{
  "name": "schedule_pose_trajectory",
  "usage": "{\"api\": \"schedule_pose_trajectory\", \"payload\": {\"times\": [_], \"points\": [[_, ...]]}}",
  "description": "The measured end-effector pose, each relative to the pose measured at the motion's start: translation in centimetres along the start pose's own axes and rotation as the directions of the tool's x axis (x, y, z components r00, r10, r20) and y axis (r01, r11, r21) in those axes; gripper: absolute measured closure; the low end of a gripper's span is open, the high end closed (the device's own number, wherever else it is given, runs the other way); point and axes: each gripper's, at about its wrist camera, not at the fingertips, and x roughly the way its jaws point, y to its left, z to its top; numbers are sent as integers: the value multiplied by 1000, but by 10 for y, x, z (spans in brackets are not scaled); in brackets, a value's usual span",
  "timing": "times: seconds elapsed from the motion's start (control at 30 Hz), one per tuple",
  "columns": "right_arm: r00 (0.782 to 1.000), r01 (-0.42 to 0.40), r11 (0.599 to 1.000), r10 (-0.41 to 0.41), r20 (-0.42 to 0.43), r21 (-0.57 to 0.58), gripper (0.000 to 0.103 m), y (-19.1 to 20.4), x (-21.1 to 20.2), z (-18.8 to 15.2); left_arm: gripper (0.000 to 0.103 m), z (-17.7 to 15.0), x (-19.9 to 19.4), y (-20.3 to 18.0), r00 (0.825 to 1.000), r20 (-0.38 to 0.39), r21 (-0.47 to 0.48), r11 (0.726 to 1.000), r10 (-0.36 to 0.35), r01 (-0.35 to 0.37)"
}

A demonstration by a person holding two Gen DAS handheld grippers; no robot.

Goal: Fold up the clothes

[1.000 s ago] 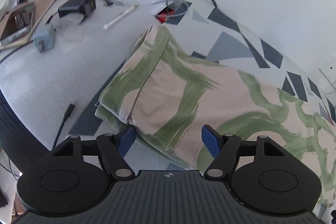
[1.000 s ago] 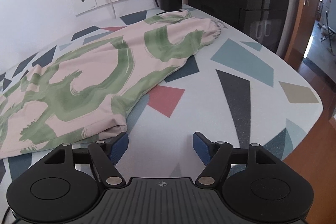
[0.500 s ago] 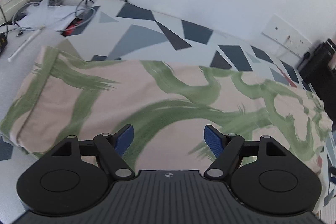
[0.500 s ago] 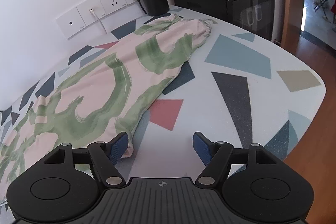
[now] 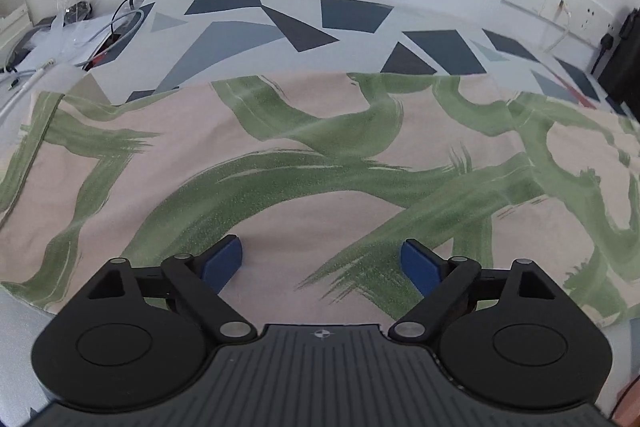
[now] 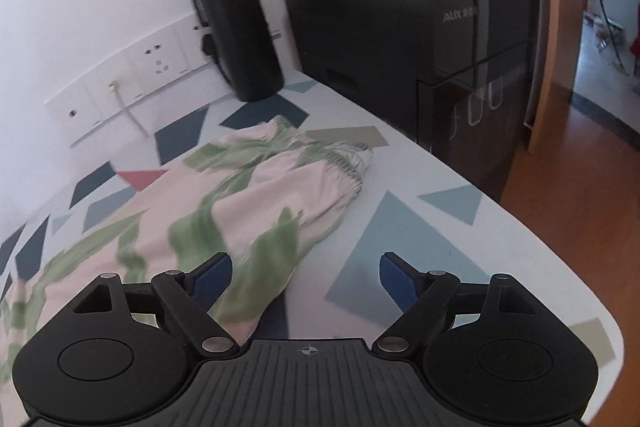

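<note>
A pale pink garment with broad green brush strokes (image 5: 304, 163) lies spread flat across the patterned table (image 5: 352, 15). My left gripper (image 5: 322, 261) hovers open over its near middle, blue pads wide apart, nothing between them. In the right wrist view the same garment (image 6: 256, 195) narrows to a gathered elastic end (image 6: 340, 167) near the table's far right. My right gripper (image 6: 306, 279) is open above the garment's near edge; its left fingertip (image 6: 210, 277) is over the cloth and its right one over bare table.
Cables and a plastic bag (image 5: 80, 27) lie at the table's far left. Wall sockets (image 5: 556, 3) run along the back. A black flask (image 6: 234, 23) stands by the wall, beside a black cabinet (image 6: 420, 39) holding a mug and red bottles. The table edge (image 6: 560, 247) drops to wooden floor.
The left gripper has swung right from the garment's folded left end to its middle. The right gripper has travelled right and forward towards the gathered end. Both stayed open.
</note>
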Motion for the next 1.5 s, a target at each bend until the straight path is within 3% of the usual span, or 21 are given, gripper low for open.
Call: {"api": "schedule_pose_trajectory", "payload": {"times": [0.17,0.2,0.3,0.47,0.53,0.63,0.7,0.8,0.87,0.9,0.97,1.07,1.2,1.3,1.4,1.5], "points": [[998,61,995,-61,0,-79,27,-7,65,29,2,6,8,-12,997,-5,-97,992,83,-83],[995,90,987,-93,-18,-135,35,-3,77,33,1,8,9,-14,995,-12,-116,988,97,-98],[987,155,942,-158,17,-296,29,8,91,39,0,12,12,-16,992,-30,-149,981,124,-127],[987,150,965,-158,-18,-214,25,-21,93,52,0,12,14,-21,988,-17,-179,972,151,-151],[985,165,956,-173,-12,-244,20,-25,92,51,0,12,14,-23,987,-12,-192,968,161,-160],[984,172,934,-177,12,-313,24,-12,79,55,0,12,15,-23,985,-8,-210,962,174,-172],[992,128,916,-124,36,-381,23,9,83,58,0,12,15,-24,983,-4,-220,959,183,-180],[997,63,874,-36,65,-482,5,41,91,62,0,12,15,-25,981,1,-233,954,196,-190],[997,23,837,24,79,-547,6,62,97,64,0,12,15,-25,980,2,-236,952,199,-193],[998,-23,827,52,36,-561,7,72,109,64,0,12,15,-25,980,2,-236,952,200,-193],[998,-57,804,40,-41,-592,11,91,137,62,0,12,15,-25,980,4,-234,953,200,-193],[1000,4,764,5,12,-646,9,107,163,60,0,13,16,-26,980,-1,-235,952,200,-194],[999,38,814,-36,15,-579,5,112,190,83,0,15,16,-25,980,-11,-240,950,201,-197],[997,71,836,-73,18,-544,13,109,197,93,0,14,15,-24,981,-12,-240,951,195,-193],[998,57,881,-49,30,-469,8,102,179,93,2,10,10,-20,984,-1,-234,957,177,-173],[998,-9,916,31,50,-401,1,90,143,82,8,-3,-11,-3,984,43,-269,951,170,-153]]}}
